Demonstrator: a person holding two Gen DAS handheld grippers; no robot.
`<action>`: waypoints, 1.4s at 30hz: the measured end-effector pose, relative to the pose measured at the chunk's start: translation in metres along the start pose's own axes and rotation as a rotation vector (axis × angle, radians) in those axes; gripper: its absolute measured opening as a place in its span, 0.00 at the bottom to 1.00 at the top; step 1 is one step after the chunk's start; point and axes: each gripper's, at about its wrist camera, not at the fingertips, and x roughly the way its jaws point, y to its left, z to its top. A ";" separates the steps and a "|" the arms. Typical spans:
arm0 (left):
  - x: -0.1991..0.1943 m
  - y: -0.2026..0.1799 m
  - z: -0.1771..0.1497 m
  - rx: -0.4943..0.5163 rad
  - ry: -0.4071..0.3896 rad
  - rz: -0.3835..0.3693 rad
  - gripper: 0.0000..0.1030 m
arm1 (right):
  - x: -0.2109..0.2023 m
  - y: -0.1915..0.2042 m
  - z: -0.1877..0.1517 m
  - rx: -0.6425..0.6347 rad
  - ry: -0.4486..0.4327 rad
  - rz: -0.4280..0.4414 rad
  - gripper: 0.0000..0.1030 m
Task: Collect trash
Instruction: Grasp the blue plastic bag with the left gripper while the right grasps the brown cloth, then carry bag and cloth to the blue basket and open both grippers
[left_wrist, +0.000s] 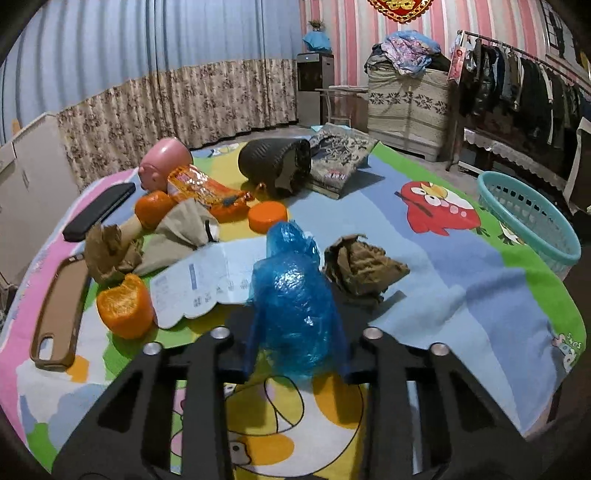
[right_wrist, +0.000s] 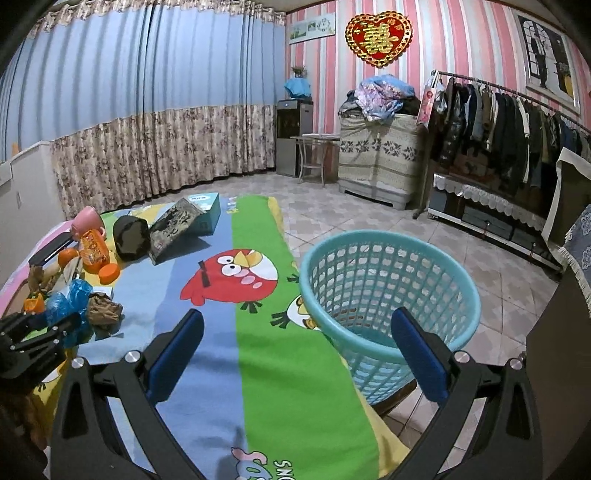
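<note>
My left gripper (left_wrist: 297, 354) is shut on a crumpled blue plastic bag (left_wrist: 293, 291), held just above the cartoon blanket (left_wrist: 461, 280). A crumpled brown paper wad (left_wrist: 364, 264) lies just right of the bag. More brown paper (left_wrist: 107, 253), orange peel pieces (left_wrist: 125, 306) and an orange snack wrapper (left_wrist: 199, 188) lie to the left. The teal mesh basket (right_wrist: 388, 291) stands at the blanket's right edge, and it also shows in the left wrist view (left_wrist: 532, 218). My right gripper (right_wrist: 295, 354) is open and empty, hovering between blanket and basket. The left gripper (right_wrist: 40, 339) shows there with the bag (right_wrist: 70, 299).
A brown phone case (left_wrist: 59, 310), a black phone (left_wrist: 99, 210), a pink cup (left_wrist: 166, 162), a dark pouch (left_wrist: 275, 162), a patterned box (left_wrist: 340, 158) and a paper sheet (left_wrist: 207, 284) lie on the blanket. A clothes rack (right_wrist: 509, 125) and tiled floor (right_wrist: 369, 218) are beyond.
</note>
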 end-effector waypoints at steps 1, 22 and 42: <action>-0.005 0.001 0.000 -0.001 -0.008 -0.004 0.24 | 0.000 0.003 0.000 -0.003 0.001 0.003 0.96; -0.072 0.120 0.011 -0.091 -0.107 0.144 0.22 | 0.063 0.169 -0.007 -0.225 0.188 0.318 0.95; -0.052 0.071 0.053 -0.078 -0.129 0.084 0.22 | 0.053 0.084 0.050 -0.141 0.130 0.300 0.46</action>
